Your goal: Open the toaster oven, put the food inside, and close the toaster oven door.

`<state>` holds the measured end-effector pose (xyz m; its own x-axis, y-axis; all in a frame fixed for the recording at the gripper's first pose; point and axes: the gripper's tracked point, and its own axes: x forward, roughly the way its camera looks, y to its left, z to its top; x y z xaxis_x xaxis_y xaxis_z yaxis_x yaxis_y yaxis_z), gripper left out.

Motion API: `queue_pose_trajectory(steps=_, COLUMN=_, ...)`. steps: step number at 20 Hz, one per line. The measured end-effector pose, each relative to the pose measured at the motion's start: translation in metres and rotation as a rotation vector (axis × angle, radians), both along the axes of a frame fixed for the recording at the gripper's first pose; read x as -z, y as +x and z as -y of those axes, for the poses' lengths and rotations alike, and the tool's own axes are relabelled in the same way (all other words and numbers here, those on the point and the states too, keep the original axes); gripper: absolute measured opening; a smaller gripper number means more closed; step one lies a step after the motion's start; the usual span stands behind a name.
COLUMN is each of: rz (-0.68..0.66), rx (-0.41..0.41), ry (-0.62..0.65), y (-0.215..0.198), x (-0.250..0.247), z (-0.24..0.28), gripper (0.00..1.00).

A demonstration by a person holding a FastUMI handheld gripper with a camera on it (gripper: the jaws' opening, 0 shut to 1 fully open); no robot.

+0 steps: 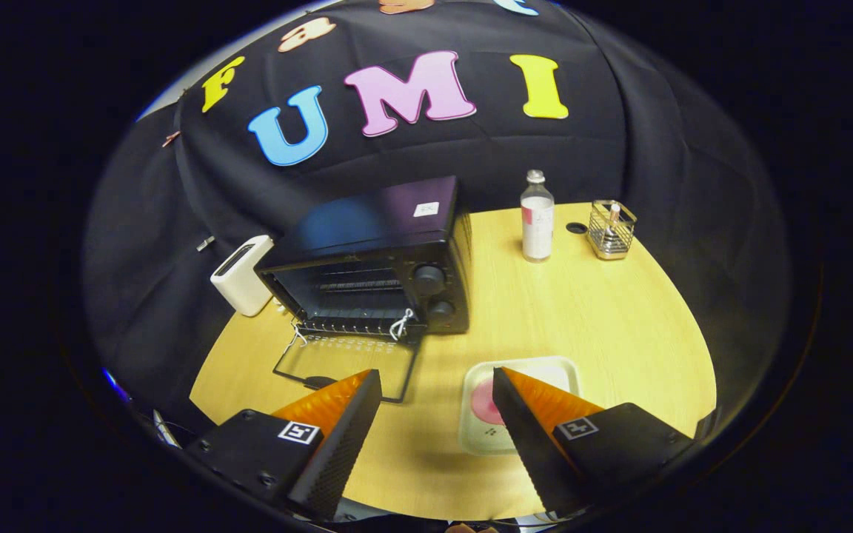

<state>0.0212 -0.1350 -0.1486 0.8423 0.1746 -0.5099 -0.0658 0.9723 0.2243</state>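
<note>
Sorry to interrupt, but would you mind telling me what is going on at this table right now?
A person is working a handheld two-finger tool over a light wooden table. The black toaster oven already has its glass door folded down flat. The tool's fingers are spread open, holding nothing, above a pale square tray carrying a round pink piece of food, which is not yet inside the oven.

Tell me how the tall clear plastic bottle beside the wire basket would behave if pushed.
The tall clear plastic bottle looks narrow and upright, so it may tip, then probably roll. It seems light. The open hand-held gripper is far from it.
</note>
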Motion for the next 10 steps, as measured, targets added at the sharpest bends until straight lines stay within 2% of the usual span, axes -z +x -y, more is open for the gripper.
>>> queue_pose_trajectory(steps=6, rz=-0.087, rx=-0.003, ry=0.07, y=0.009, x=0.028, z=0.065, gripper=1.0)
queue_pose_trajectory(steps=10, rz=-0.163, rx=0.003, ry=0.076, y=0.01, x=0.065, z=0.098, gripper=1.0)
